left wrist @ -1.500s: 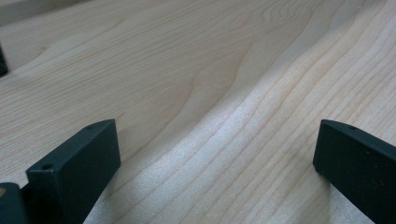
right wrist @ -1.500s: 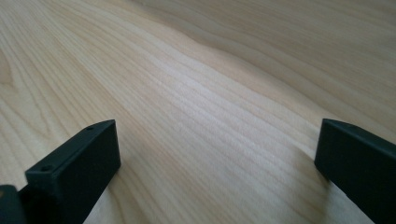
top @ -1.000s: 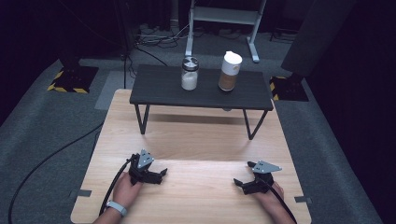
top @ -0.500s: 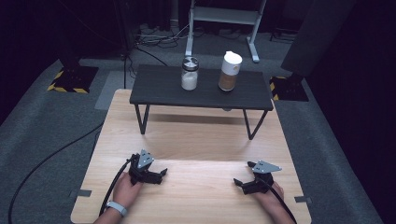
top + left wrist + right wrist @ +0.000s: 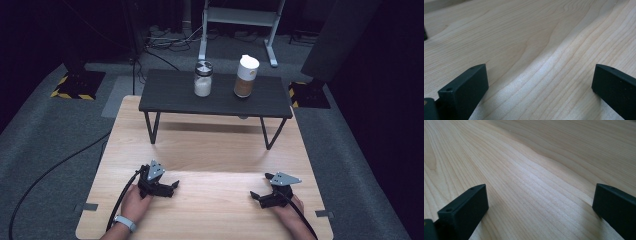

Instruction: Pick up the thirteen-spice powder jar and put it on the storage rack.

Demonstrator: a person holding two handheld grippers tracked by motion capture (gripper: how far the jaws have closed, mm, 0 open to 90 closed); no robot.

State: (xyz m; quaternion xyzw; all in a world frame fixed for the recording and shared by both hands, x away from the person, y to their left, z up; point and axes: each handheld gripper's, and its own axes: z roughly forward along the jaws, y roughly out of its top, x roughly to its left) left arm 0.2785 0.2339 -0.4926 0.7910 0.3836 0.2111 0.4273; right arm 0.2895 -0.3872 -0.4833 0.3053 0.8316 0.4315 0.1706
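Left gripper [image 5: 172, 187], right gripper [image 5: 256, 196], jaws apart, resting on wooden table [image 5: 215, 155]

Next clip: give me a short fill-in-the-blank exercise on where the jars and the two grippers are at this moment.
1. The glass jar and the white-lidded jar stand on the small ____ table.
2. The jar with white contents stands to the ____ of the white-lidded jar in the high view.
3. The left gripper and right gripper both have their jaws ____.

Missing words: black; left; open
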